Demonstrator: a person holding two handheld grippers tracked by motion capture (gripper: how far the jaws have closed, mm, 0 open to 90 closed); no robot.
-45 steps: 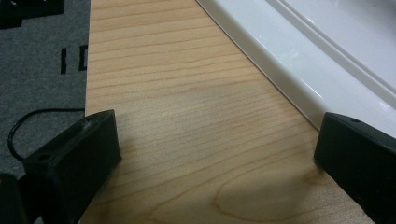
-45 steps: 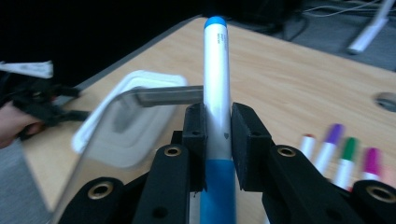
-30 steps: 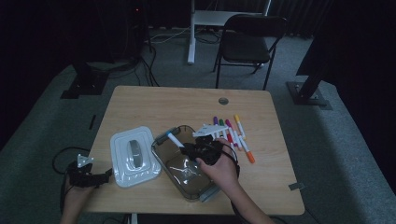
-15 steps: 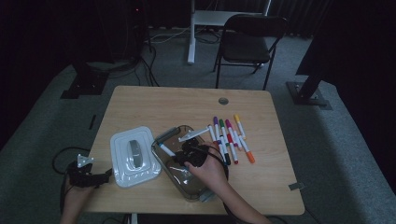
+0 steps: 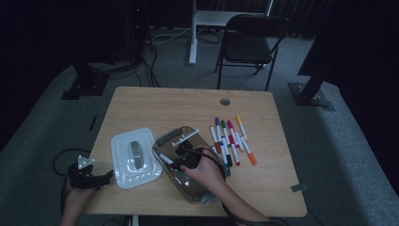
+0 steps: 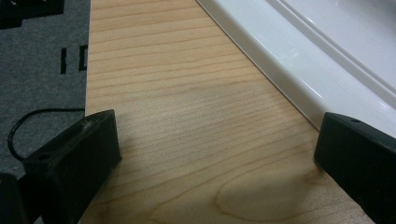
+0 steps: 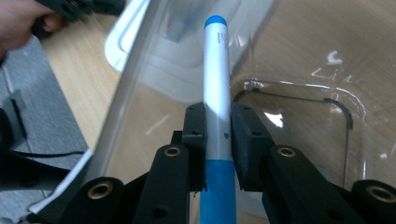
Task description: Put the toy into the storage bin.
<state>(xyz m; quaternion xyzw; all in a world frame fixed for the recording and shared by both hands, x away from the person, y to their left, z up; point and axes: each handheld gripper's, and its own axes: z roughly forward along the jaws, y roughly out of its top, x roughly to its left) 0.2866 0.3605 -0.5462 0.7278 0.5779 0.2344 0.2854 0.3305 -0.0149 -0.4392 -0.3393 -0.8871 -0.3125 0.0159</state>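
Right gripper (image 7: 217,123) has come down into the clear container (image 5: 188,162) since a second ago — jaws clamped on the blue marker (image 7: 217,88), ready to drop. Left gripper (image 5: 87,179) waits open beside the white lid (image 5: 134,155); more markers (image 5: 230,139) lie beyond.

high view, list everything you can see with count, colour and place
table: one, light wood, centre of the room
box: one, clear, near edge of the table
lid: one, white, left of the box
blue marker: one, white barrel with blue cap, clamped in the right tongs inside the box
markers: a row of several, mixed colours, right of the box
chair: one, black, beyond the table
left tongs: black, open over the table's left edge beside the lid
right tongs: black, shut on the blue marker
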